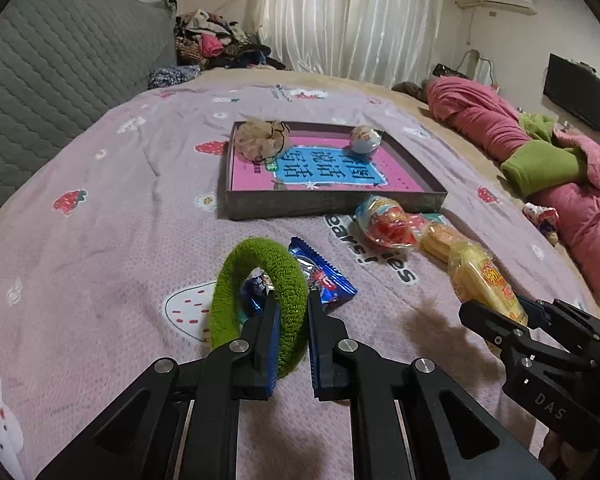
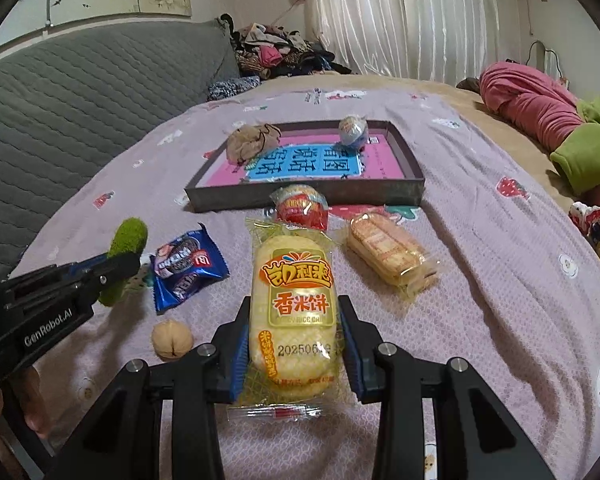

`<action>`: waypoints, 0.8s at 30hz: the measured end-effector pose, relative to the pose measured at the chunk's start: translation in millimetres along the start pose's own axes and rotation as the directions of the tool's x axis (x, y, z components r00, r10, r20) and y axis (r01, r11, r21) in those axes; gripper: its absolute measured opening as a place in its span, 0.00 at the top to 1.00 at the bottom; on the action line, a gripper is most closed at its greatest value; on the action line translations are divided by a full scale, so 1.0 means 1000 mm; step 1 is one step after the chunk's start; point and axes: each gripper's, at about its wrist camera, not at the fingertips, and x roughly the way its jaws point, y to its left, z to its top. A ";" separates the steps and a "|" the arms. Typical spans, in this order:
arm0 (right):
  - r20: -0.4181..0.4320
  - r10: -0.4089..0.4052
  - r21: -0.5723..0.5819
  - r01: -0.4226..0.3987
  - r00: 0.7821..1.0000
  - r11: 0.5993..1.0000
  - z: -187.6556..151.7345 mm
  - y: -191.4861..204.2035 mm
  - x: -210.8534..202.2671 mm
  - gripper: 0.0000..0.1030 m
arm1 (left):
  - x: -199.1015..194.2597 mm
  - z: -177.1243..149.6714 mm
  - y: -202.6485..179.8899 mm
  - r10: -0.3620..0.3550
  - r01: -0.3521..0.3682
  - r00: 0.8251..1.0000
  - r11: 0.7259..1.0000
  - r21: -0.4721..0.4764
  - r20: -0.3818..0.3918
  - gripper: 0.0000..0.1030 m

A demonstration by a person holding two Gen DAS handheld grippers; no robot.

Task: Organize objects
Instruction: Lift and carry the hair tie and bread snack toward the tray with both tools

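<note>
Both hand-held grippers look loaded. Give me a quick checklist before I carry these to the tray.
1. Left hand-held gripper shut on green hair tie: ok.
2. Right hand-held gripper shut on rice cake pack: ok.
3. Both loads clear of the bedspread: cannot tell.
4. Tray has bare space: ok; beige scrunchie and wrapped ball sit at its far side.
5. Red snack pack lies before the tray wall, in the path: not ok.

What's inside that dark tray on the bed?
The tray holds a pink and blue book lying flat, with a beige scrunchie on its far left corner and a small wrapped ball further right. Whatever lies beneath the book is covered.
</note>
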 end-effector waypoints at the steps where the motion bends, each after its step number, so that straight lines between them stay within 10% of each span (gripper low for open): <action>1: 0.007 0.000 -0.004 0.000 1.000 1.000 0.001 0.001 -0.003 0.62 | -0.003 -0.001 -0.002 0.002 -0.002 1.000 1.000 0.004 0.002 0.89; 24: 0.161 0.032 -0.032 -0.027 0.986 0.999 0.020 -0.003 -0.061 0.62 | -0.075 0.009 -0.030 0.032 -0.035 0.990 0.999 0.022 0.137 0.88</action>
